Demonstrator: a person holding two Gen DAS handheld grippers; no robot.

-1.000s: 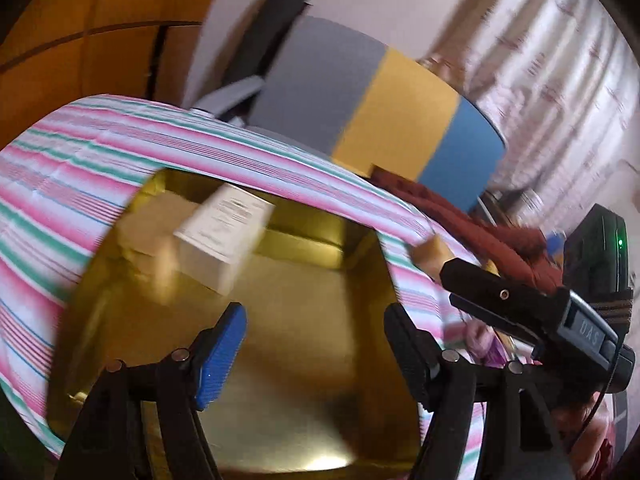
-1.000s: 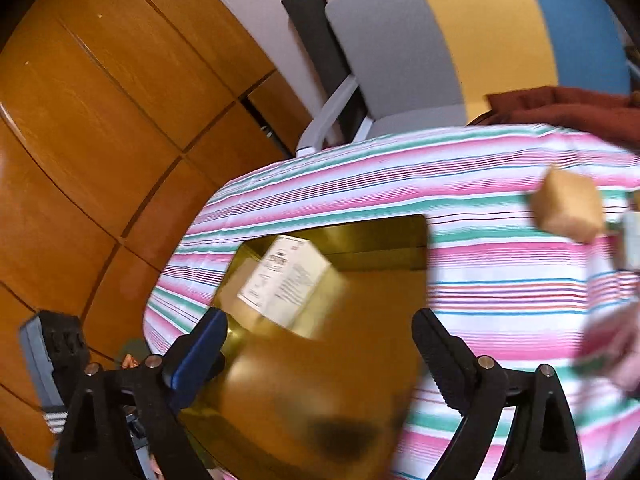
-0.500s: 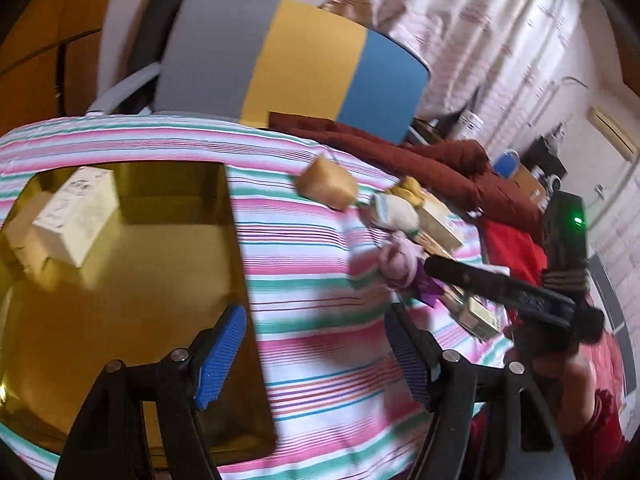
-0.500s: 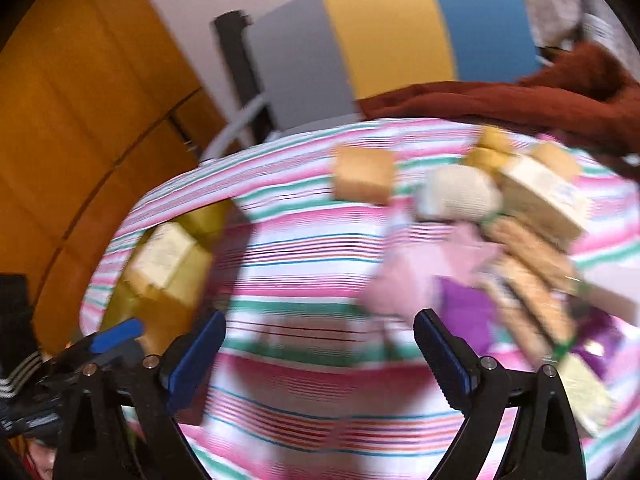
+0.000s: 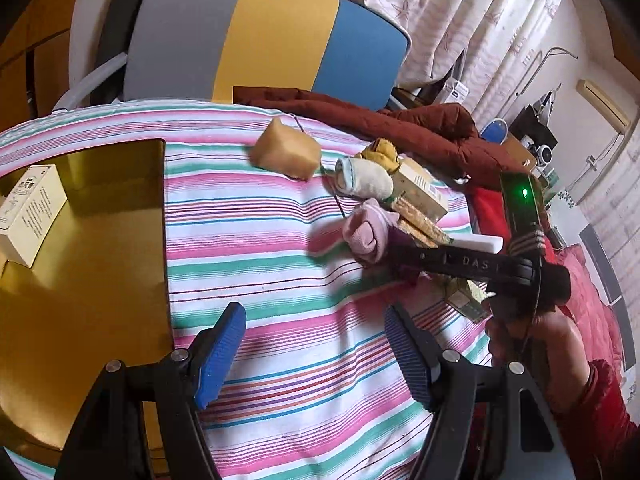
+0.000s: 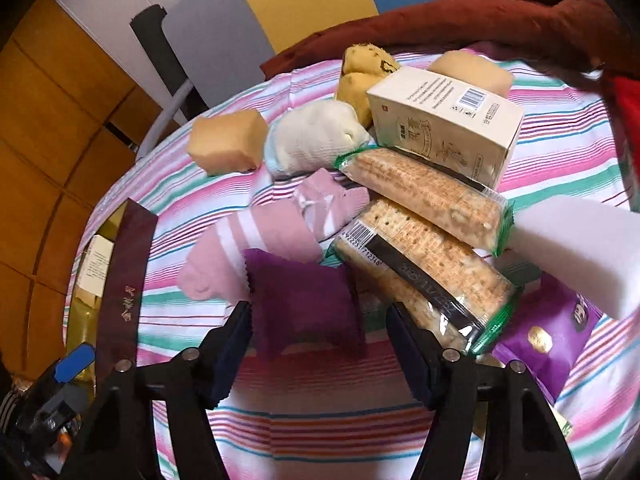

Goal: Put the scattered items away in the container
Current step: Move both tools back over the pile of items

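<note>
Striped cloth in pink, green and white covers the bench where I work, with a grey, yellow and blue chair behind it and a brown coat heaped at the far edge. My right hand-held gripper is closing, and the purple cloth lies straight ahead of it, its near edge between the two fingers; I judge the pads are not yet pressing it. The cloth lies across my line of approach, partly covering the pink sock, with the cracker packets just beside it on the right. My left hand-held gripper hangs released over bare stripes, holding nothing, so the right one is plainly nearer to the pile. The gold tray sits off to the left, well apart from the pile, with a pale box already in it. My right view shows the cloth and the packets closely but only a sliver of the tray; my left view shows the tray's open floor, while the right tool's body hides the cloth.
</note>
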